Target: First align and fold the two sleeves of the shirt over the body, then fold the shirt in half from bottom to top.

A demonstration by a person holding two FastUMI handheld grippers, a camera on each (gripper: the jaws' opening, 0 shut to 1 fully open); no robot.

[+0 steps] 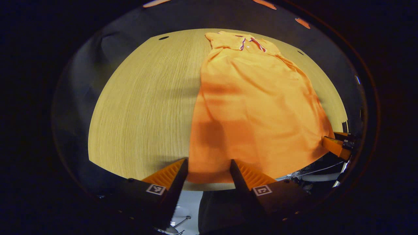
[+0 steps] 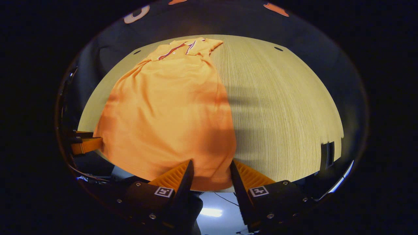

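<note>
With sleeves folded, we hold both grippers [image 1: 209,169] [image 2: 210,171], jaws wide and empty, at the shirt [image 1: 254,107] hem by the table [image 1: 143,104] near edge; next, pinch and lift.

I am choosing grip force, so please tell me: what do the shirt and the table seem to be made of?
The orange polo shirt looks like a soft matte knit, probably cotton: it lies in limp folds without shine. The table shows a pale straight wood grain with a smooth finish; whether it is solid wood or laminate cannot be told.
</note>
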